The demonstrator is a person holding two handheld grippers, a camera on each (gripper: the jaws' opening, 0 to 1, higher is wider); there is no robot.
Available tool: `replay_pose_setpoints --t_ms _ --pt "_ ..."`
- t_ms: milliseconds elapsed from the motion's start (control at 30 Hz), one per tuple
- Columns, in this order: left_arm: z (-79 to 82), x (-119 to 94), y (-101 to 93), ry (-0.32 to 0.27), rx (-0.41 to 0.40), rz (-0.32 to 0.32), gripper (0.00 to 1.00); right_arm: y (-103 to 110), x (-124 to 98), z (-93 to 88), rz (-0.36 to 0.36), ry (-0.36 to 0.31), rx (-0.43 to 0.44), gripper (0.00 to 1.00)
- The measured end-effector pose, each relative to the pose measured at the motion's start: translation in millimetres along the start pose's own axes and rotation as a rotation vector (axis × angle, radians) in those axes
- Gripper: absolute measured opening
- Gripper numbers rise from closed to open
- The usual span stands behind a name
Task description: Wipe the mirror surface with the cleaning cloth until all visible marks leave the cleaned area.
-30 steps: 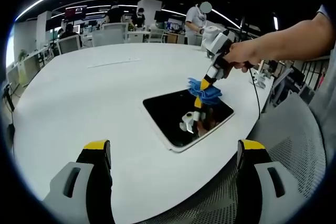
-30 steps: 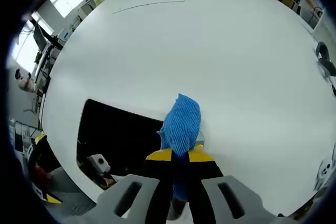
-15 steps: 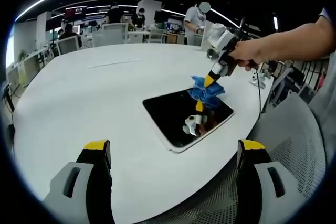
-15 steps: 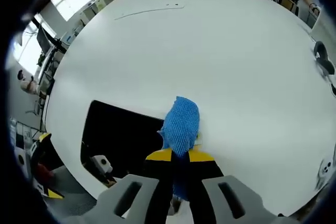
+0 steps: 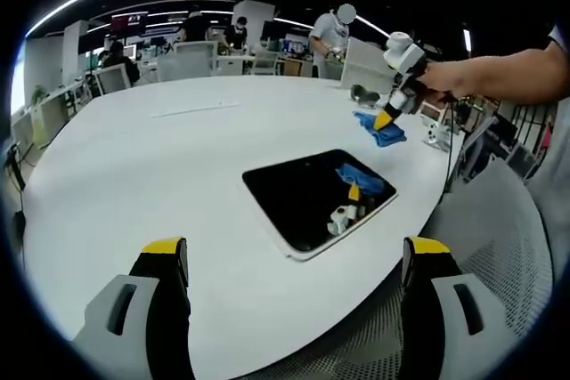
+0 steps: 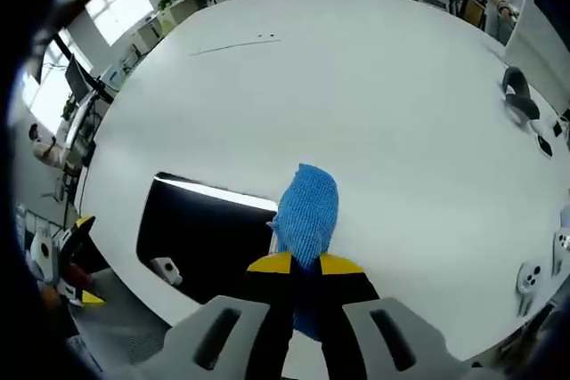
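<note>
The mirror (image 5: 316, 198), a dark glossy rectangle in a white frame, lies flat on the white table (image 5: 134, 166). My right gripper (image 5: 389, 119) hangs in the air past the mirror's far right corner, held by a hand and shut on the blue cleaning cloth (image 5: 378, 128). The glass reflects the cloth and gripper. In the right gripper view the cloth (image 6: 307, 215) sticks out from the shut right gripper (image 6: 305, 264), with the mirror (image 6: 205, 233) below and to the left. My left gripper (image 5: 296, 246) stands open near the table's front edge, nothing between its yellow-tipped fingers.
A grey mesh chair (image 5: 499, 246) sits at the table's near right edge. Small devices (image 6: 532, 275) and a dark object (image 6: 519, 104) lie on the table's right side. People and desks fill the room behind.
The right gripper has lifted the cloth off the mirror glass and carried it up and away past the far right corner. The left gripper has stayed still and open.
</note>
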State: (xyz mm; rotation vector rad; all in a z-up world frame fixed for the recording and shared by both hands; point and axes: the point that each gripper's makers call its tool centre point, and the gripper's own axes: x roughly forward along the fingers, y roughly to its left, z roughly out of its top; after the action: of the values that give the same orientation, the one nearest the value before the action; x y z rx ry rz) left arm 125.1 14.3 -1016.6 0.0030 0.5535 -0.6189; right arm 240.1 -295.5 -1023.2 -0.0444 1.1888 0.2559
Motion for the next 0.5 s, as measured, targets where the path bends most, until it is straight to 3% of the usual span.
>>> replay_pose_setpoints --t_ms 267,500 --pt "0.6 0.1 1.7 -0.005 -0.002 0.007 0.99 -16.5 -5.5 -13.3 -0.014 0.005 0.01 0.03" --pt "-1.3 0.4 2.0 0.006 -0.001 0.009 0.99 -22.8 14.5 -25.3 -0.013 0.027 0.02 0.03"
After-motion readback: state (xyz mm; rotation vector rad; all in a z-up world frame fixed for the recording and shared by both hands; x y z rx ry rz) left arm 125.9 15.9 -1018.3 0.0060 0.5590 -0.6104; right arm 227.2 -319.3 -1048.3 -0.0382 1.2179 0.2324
